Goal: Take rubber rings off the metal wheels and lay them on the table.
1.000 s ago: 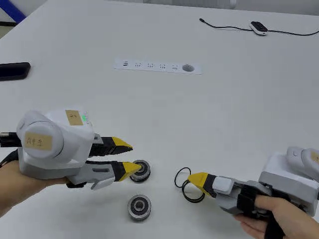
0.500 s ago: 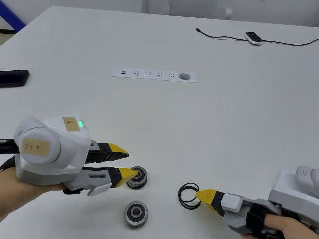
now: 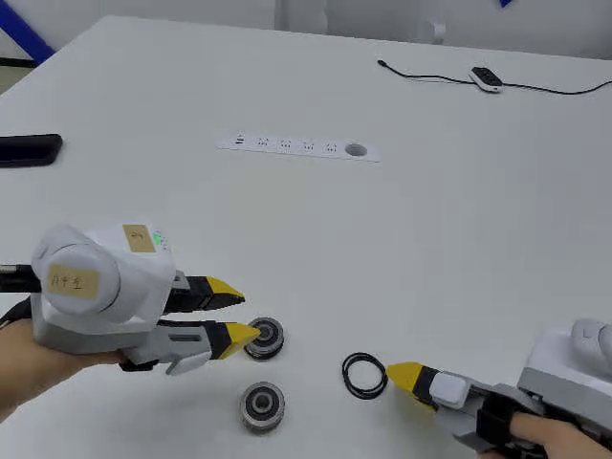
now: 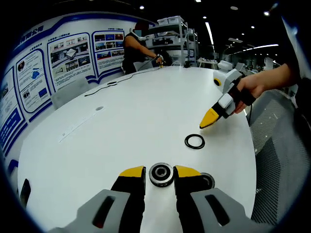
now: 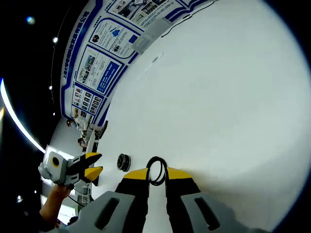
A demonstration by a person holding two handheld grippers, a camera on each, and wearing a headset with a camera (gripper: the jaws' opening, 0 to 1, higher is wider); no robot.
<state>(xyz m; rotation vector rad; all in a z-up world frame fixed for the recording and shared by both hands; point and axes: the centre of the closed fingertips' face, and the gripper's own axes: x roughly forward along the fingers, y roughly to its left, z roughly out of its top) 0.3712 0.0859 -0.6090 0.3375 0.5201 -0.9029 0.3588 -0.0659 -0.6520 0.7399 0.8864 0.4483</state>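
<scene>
There are two wheels near the worktop's near edge: the far wheel and the near wheel. The black rings lie in one small heap; it looks like two, but that is hard to tell. There are two grippers, the left gripper and the right gripper. There is one power strip in the middle, one phone at the left edge, and one remote by the far edge.

On the bench, one wheel is sitting at the jaws of the left gripper, with a second wheel lying near at its 6 o'clock. The rubber rings are lying at its 4 o'clock, just beside the right gripper. A power strip is lying well apart at 12 o'clock.
</scene>
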